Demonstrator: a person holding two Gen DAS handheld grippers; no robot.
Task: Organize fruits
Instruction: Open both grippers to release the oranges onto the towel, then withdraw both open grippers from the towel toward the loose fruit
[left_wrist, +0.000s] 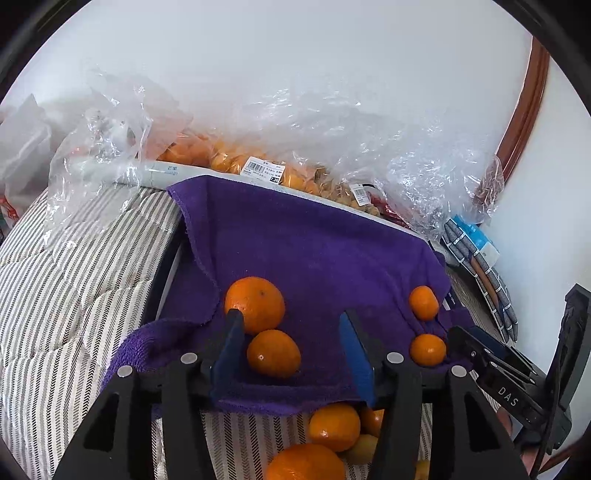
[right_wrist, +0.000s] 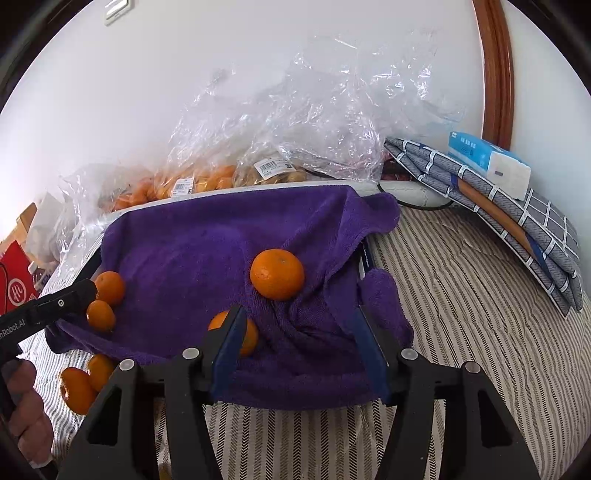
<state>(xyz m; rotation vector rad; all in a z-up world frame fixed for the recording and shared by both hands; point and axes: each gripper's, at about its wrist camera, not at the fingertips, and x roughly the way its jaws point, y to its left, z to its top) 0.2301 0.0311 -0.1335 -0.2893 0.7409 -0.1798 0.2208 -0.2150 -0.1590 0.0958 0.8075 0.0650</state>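
Already four oranges are lying on the purple towel (left_wrist: 314, 251): two between the spread fingers of the left hand-held gripper (left_wrist: 291, 347), two (right_wrist: 277, 274) ahead of the right hand-held gripper (right_wrist: 299, 347), which is also gaping and carrying nothing. More loose oranges (left_wrist: 334, 426) are waiting on the striped bed (right_wrist: 461, 295) just beneath the left one, so sorting seems roughly half finished.

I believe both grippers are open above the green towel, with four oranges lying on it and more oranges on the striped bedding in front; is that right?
Not quite: the towel is purple, not green, as the right wrist view shows plainly. The rest holds: the left gripper and right gripper are open above it, four oranges lie on it, and more oranges sit on the striped bedding in front.
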